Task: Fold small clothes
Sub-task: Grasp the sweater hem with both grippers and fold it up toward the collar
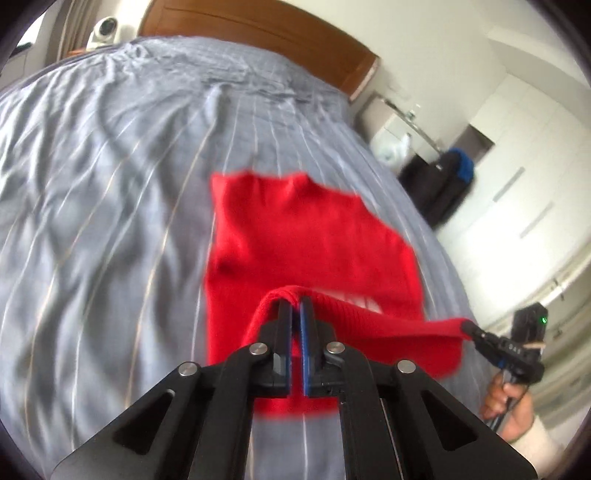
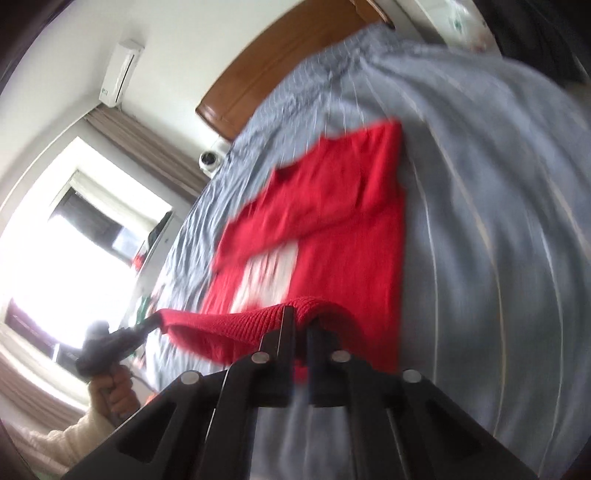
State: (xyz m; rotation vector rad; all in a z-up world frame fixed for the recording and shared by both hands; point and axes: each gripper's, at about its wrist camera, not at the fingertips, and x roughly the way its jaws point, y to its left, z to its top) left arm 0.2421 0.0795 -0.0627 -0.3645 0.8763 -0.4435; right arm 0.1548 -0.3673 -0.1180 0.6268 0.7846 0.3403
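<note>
A small red knit sweater (image 1: 295, 236) lies on the grey striped bed (image 1: 110, 184), its sleeves folded over the body. My left gripper (image 1: 296, 301) is shut on the ribbed hem at one corner and holds it lifted. The right gripper (image 1: 469, 326) shows at the right, shut on the other hem corner. In the right wrist view my right gripper (image 2: 301, 314) is shut on the ribbed hem of the sweater (image 2: 351, 221), and the left gripper (image 2: 147, 323) pinches the hem at the left. The hem hangs taut between both grippers above the bed (image 2: 480, 221).
A wooden headboard (image 1: 258, 29) stands at the far end. A white camera (image 1: 105, 29) sits beside the bed. A dark bag (image 1: 439, 177) and white cupboards are on the right. A bright window (image 2: 55, 240) and curtains are on the left in the right wrist view.
</note>
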